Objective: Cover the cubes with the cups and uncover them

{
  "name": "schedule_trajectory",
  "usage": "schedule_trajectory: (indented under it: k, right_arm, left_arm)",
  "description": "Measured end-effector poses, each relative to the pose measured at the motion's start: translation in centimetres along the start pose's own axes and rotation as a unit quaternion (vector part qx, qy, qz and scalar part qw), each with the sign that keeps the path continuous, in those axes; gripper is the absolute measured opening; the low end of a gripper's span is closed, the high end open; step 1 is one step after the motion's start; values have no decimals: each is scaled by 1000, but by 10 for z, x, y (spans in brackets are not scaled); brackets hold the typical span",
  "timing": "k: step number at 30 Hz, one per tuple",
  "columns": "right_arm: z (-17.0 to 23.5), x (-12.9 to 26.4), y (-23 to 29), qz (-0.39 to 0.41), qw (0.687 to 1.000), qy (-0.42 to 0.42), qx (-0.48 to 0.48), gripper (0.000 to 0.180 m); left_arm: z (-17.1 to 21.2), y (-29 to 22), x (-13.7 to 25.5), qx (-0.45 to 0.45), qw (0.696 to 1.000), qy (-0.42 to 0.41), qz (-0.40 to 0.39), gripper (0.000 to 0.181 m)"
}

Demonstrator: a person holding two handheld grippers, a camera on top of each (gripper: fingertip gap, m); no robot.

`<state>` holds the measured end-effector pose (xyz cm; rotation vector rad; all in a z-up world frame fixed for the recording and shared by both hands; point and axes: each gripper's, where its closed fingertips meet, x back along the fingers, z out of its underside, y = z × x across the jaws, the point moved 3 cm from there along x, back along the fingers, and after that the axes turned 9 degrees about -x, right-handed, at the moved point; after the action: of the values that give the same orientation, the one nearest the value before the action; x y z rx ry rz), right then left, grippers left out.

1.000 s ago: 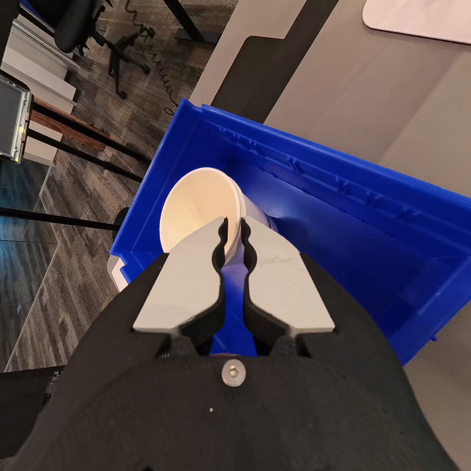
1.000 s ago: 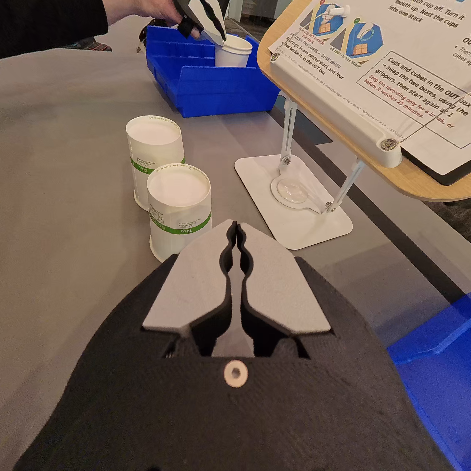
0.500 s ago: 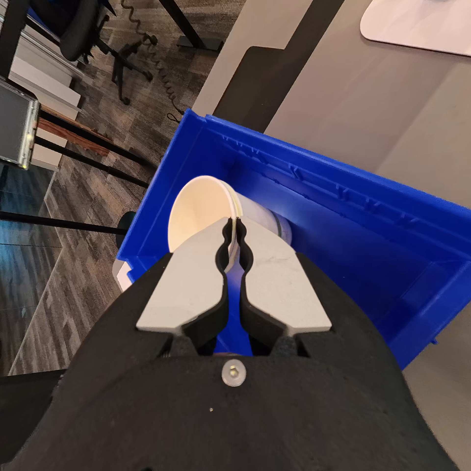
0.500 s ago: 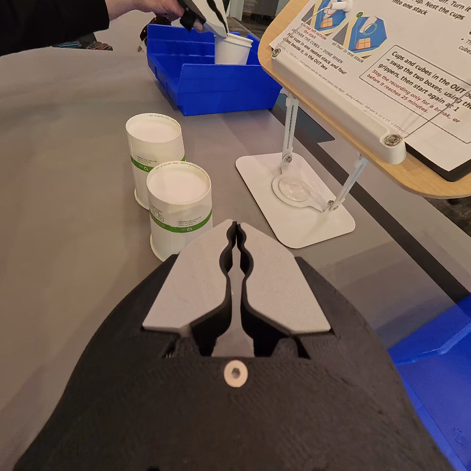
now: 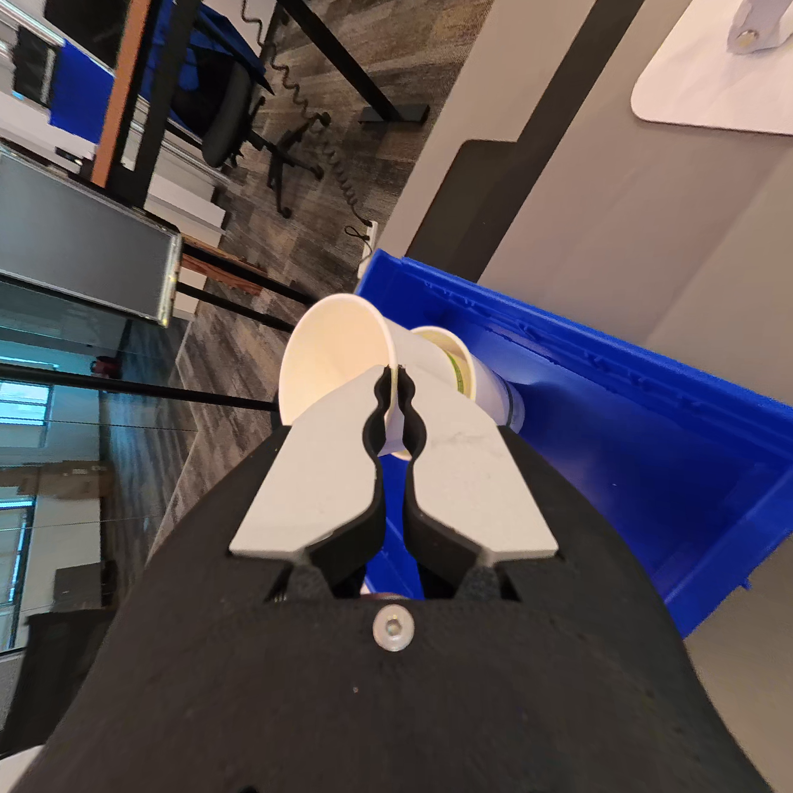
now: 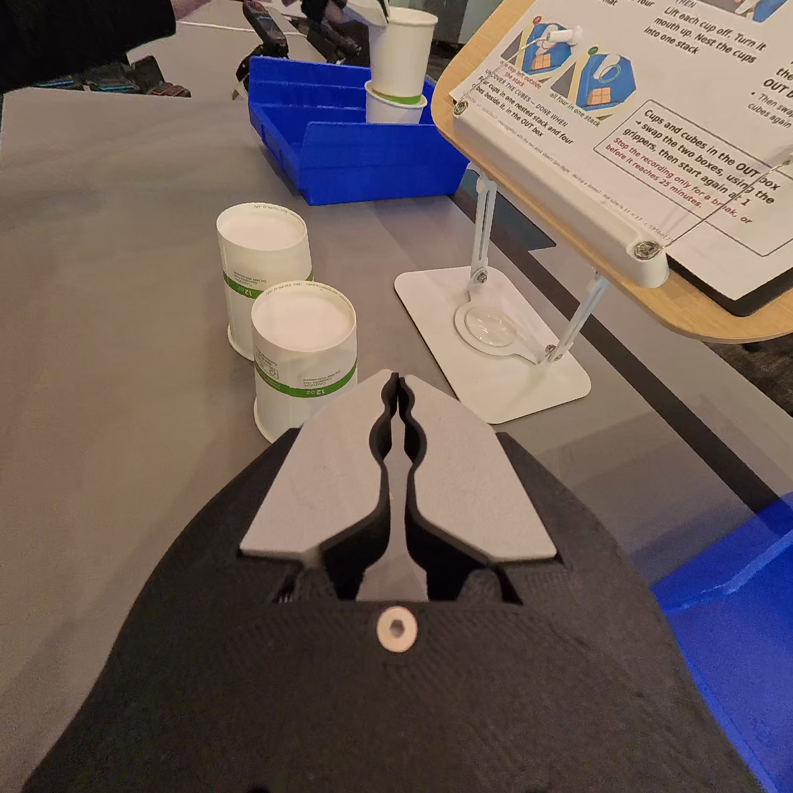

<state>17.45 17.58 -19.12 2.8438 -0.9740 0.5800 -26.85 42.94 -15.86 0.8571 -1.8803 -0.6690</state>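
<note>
My left gripper (image 5: 394,370) is shut on the rim of a white paper cup (image 5: 339,356) and holds it partly drawn out of a second cup (image 5: 493,394) that stands in the blue bin (image 5: 643,429). In the right wrist view the lifted cup (image 6: 401,47) sits above the lower cup (image 6: 392,107) in the far bin (image 6: 369,158). Two upside-down white cups with green bands (image 6: 264,266) (image 6: 304,352) stand on the grey table. My right gripper (image 6: 398,377) is shut and empty, just right of the nearer one. No cubes show.
A white stand base (image 6: 493,343) carries a tilted wooden board with an instruction sheet (image 6: 643,128) at the right. Part of another blue bin (image 6: 729,622) is at the lower right. A person's dark sleeve (image 6: 77,38) reaches in at top left. The table edge runs along the right.
My left gripper has lifted the top cup up out of the lower cup in the bin. My right gripper has stayed shut and shifted only slightly.
</note>
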Motion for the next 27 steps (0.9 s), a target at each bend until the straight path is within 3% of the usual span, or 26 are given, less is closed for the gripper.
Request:
schedule_trajectory:
  k: [1, 9, 18, 27]
  right_arm:
    - [-1, 1, 0, 1, 1000, -2, 0, 0]
    - [-19, 12, 0, 16, 999, -44, 12, 1]
    - [-73, 20, 17, -10, 987, -159, -1, 53]
    - [-120, -4, 54, -135, 956, -243, -88, 80]
  left_arm:
    - [-3, 3, 4, -1, 1000, -3, -4, 3]
    - [-39, 30, 53, 8, 997, -55, -58, 3]
    - [-106, 21, 152, 83, 967, -217, -109, 3]
    - [-187, -43, 212, 158, 892, -417, -72, 3]
